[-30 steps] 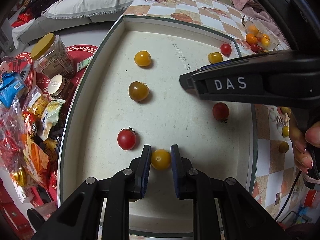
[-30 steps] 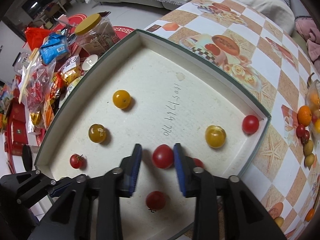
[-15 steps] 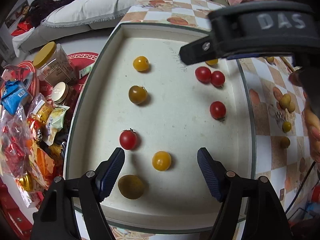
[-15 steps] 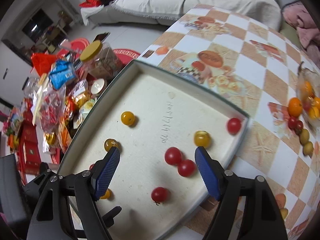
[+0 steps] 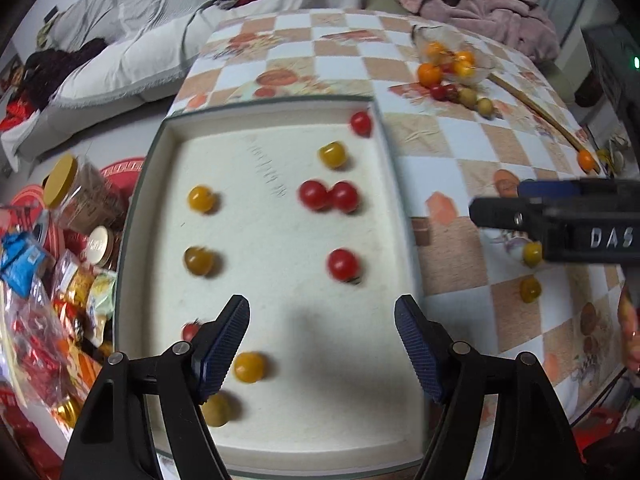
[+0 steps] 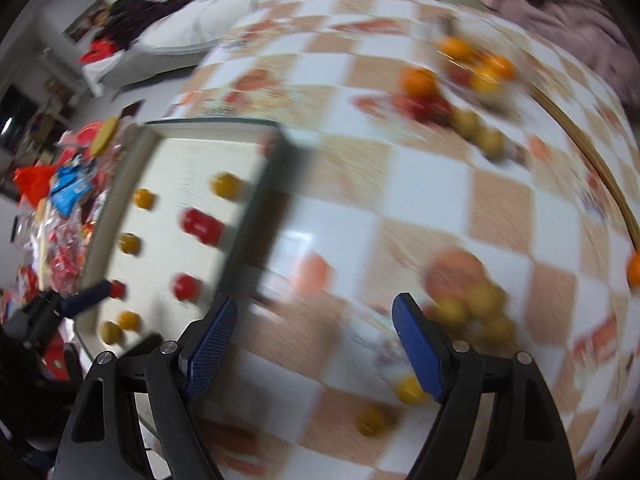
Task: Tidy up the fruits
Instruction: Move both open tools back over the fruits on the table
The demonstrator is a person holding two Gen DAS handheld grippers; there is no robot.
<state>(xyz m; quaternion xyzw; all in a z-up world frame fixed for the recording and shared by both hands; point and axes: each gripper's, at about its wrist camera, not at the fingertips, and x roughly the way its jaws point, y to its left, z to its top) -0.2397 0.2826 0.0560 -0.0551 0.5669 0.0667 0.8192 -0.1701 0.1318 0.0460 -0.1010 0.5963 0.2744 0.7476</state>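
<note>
Small round cherry tomatoes lie scattered in a shallow white rectangular tray with a dark green rim (image 5: 138, 208) that sits at the edge of a checkered orange-and-white tablecloth (image 5: 444, 152). Two red tomatoes touching each other (image 5: 328, 196) rest near the tray's middle, a single red one (image 5: 343, 265) lies nearer the camera, and another red one (image 5: 361, 123) sits in the far right corner beside a yellow tomato (image 5: 332, 155). Along the left side lie more yellow and brownish ones, with a yellow tomato (image 5: 249, 367) just beside the left finger of the left gripper (image 5: 322, 344). That gripper hangs over the near end of the tray, jaws spread wide, holding nothing.

The right gripper (image 6: 314, 340) hovers over the tablecloth to the right of the tray, its jaws also wide apart and empty; its view is heavily blurred. A loose yellow tomato (image 6: 408, 390) lies by its right finger. Farther back on the cloth a cluster of orange, red and greenish fruit (image 5: 452, 76) spills from a clear wrapper.
</note>
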